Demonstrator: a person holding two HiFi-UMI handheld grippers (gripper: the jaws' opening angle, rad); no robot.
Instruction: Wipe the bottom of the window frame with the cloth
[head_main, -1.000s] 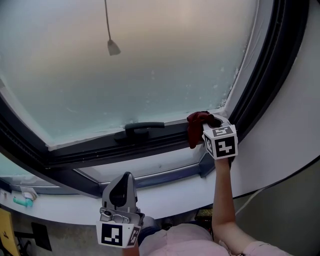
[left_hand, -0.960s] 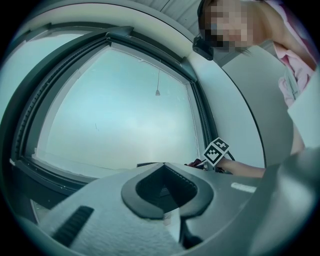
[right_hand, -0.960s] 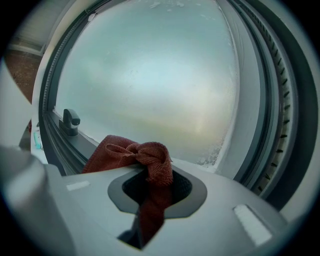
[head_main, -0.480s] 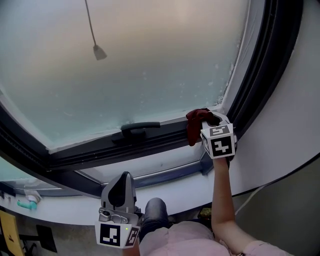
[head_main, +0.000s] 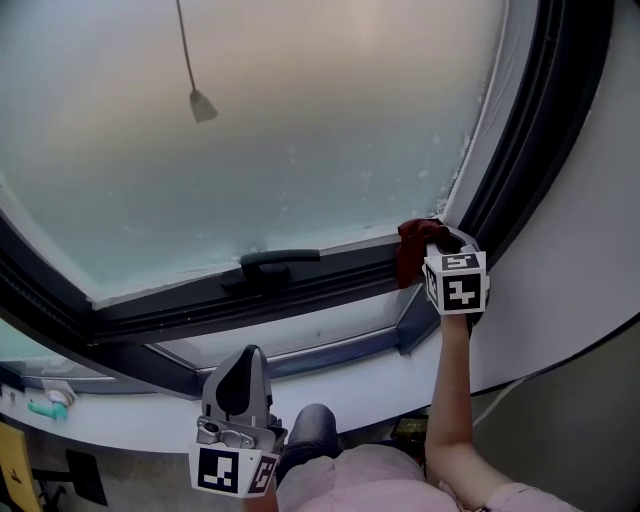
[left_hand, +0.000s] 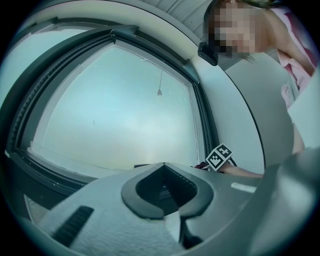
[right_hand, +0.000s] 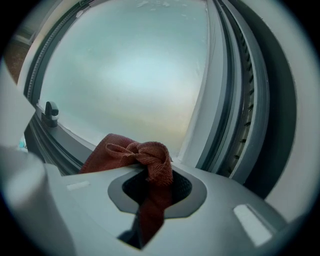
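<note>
Your right gripper (head_main: 428, 243) pinches the red cloth (head_main: 410, 255) at the right end of the window frame's (head_main: 200, 305) bottom rail, hard in the corner. The rail lies bare leftward as far as the handle (head_main: 280, 258). The bunched cloth drapes downward across the rail. Your left gripper (head_main: 243, 372) hangs low, jaws together, empty.

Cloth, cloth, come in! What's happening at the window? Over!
Right gripper shut on cloth, at bottom frame's right corner. Left gripper shut, empty, held low. Handle on frame further left.
</note>
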